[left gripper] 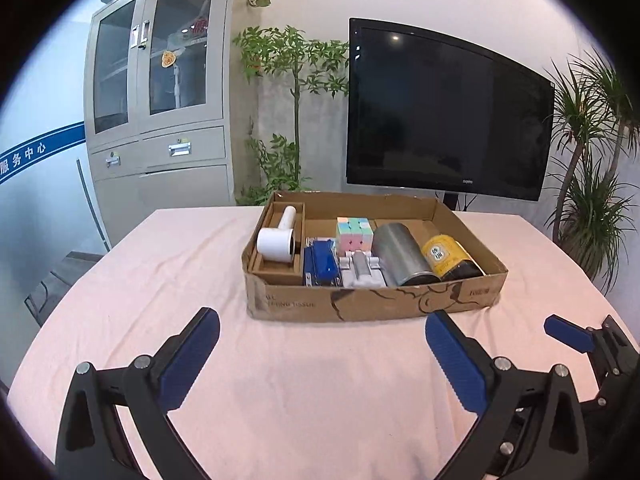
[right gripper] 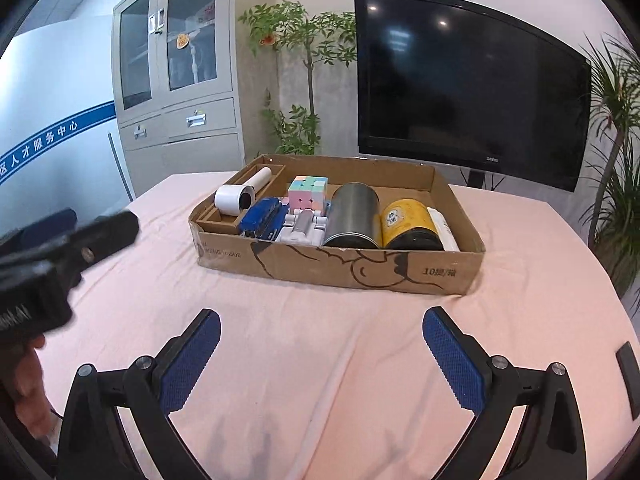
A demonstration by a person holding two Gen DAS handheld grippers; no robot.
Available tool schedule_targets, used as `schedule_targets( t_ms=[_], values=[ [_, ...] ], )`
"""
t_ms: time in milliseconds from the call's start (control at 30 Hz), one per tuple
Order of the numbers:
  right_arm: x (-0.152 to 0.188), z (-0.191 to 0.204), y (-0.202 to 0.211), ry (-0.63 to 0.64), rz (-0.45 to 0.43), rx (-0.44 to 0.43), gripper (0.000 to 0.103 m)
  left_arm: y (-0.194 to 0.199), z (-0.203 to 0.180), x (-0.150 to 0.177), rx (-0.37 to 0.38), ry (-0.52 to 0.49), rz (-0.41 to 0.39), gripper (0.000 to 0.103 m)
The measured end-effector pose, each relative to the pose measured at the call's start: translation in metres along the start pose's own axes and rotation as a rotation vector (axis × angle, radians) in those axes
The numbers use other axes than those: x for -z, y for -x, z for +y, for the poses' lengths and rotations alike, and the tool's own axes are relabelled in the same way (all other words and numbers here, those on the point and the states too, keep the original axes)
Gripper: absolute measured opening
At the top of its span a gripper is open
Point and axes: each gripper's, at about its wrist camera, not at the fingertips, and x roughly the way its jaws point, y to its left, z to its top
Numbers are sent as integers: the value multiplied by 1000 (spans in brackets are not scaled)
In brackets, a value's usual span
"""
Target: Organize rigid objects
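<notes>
A shallow cardboard box [left gripper: 360, 304] [right gripper: 400, 270] sits on the pink-covered table. In it lie a white roller [left gripper: 276, 242] [right gripper: 234, 199] in a brown insert, a blue stapler [left gripper: 322, 262] [right gripper: 262, 214], a pastel cube [left gripper: 353, 233] [right gripper: 307, 191], a white and grey gadget [left gripper: 362, 270] [right gripper: 302, 226], a steel can [left gripper: 400, 254] [right gripper: 354, 216] and a yellow tin [left gripper: 446, 256] [right gripper: 406, 222]. My left gripper [left gripper: 322, 346] is open and empty, in front of the box. My right gripper [right gripper: 322, 344] is open and empty too; it also shows in the left wrist view [left gripper: 572, 334].
A pink cloth [left gripper: 160, 280] [right gripper: 540, 280] covers the table. A black monitor [left gripper: 444, 108] [right gripper: 468, 80] stands behind the box, with plants and a grey cabinet [left gripper: 160, 92] beyond. A dark flat object [right gripper: 628, 376] lies at the table's right edge.
</notes>
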Motion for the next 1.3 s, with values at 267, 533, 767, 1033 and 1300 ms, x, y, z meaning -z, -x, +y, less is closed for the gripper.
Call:
schedule_targets(
  t_ms=[267,533,767,1033,1300],
  values=[
    [3,-6,-3,-7,5,16,102,-12,-6,5,-14,13,11,102],
    [0,-8,-11,-2,18,43,102,-31,-9,10,-11,8,50,102],
    [0,-8,-23,-15,36,49,102,-42,-11,12,-1,3,76,102],
    [3,-8,-31,-26,53,63,102,-48,-13,12,15,24,88,102],
    [5,-2,-35,-42,61,80,102,-51,-12,13,2,12,90,102]
  ],
)
